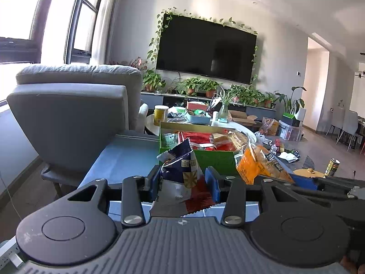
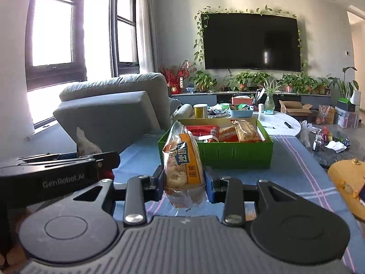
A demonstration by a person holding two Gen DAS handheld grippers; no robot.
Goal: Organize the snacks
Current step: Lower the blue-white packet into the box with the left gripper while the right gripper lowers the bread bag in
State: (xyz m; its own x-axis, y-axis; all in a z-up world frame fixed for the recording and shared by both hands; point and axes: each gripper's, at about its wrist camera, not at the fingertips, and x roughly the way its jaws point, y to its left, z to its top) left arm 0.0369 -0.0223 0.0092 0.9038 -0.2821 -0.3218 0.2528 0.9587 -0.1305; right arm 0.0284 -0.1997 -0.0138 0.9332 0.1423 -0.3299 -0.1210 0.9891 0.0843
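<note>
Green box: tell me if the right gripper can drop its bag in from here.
Probably yes. The green box is open-topped, straight ahead of the right gripper, and nothing stands between; the orange bag is already clamped.

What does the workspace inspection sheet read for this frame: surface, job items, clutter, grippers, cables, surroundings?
Surface: blue plaid tablecloth covers the table.
Job's things: green box holds red and bread packets; orange bread packet and dark blue snack bag are held up in front of it.
Clutter: yellow lid at the right edge; drink can beyond.
Grippers: left gripper shut on the dark blue snack bag; right gripper shut on the orange bread packet.
Cables: nothing seen.
Surroundings: grey armchair, wall TV, potted plants, crowded white round table.
</note>
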